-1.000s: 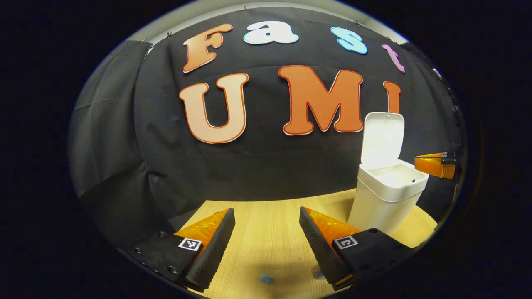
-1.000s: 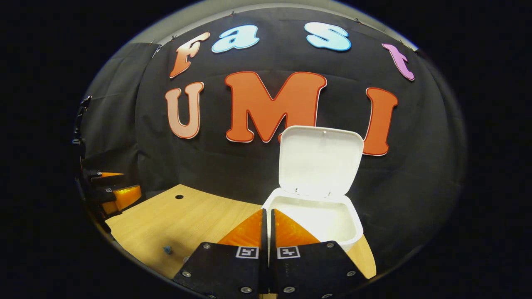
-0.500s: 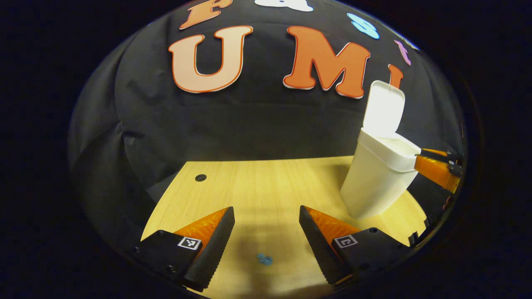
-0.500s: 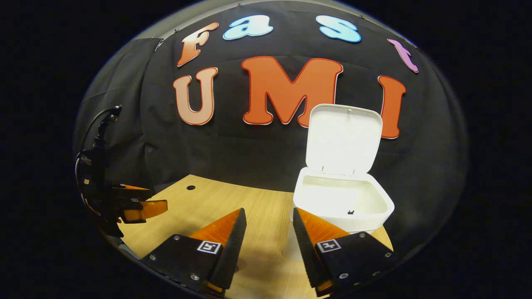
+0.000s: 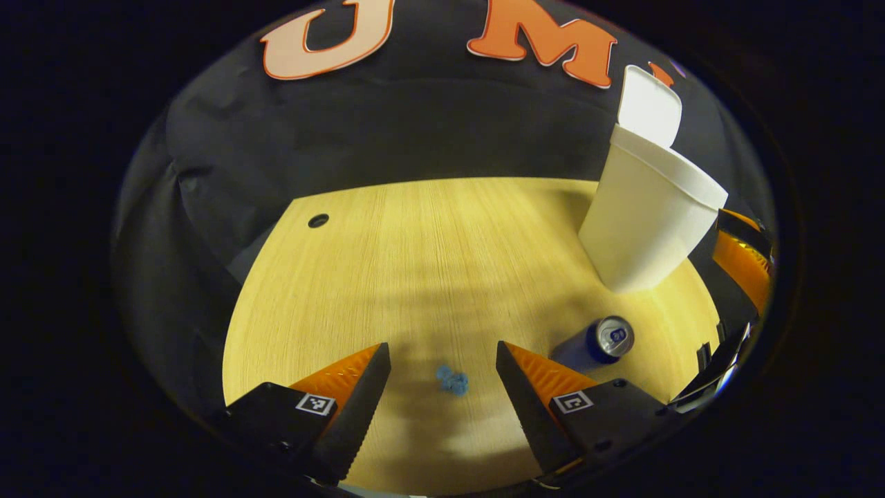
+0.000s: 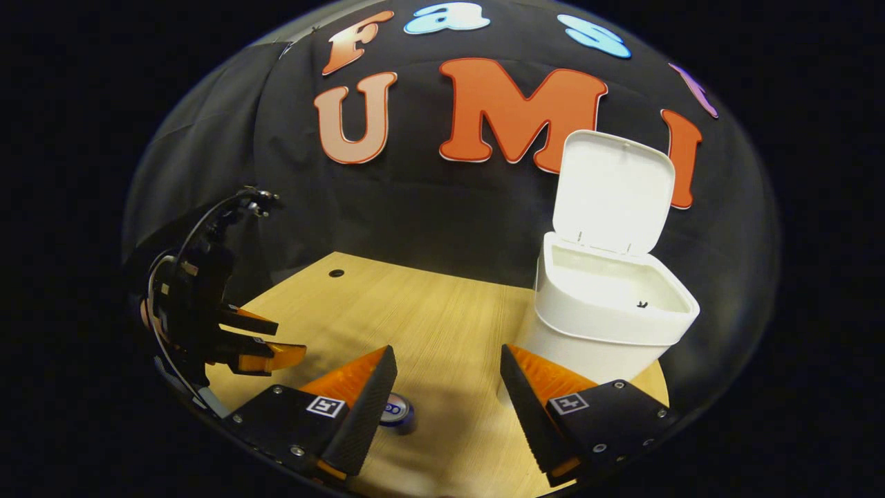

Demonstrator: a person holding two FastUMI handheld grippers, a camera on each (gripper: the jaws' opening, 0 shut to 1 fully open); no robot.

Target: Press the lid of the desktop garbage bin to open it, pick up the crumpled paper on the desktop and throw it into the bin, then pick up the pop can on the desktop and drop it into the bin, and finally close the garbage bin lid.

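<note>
Left gripper (image 5: pixel 442 377) has tipped down; its released jaws now frame the paper (image 5: pixel 452 380) at lower centre. Right gripper (image 6: pixel 448 387) spread open. Can (image 5: pixel 600 342) stands lower right; bin (image 6: pixel 608 311) open.

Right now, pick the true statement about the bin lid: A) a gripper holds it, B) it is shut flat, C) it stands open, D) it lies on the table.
C: the lid stands upright above the bin, whose white inside shows, and no gripper touches it.
</note>
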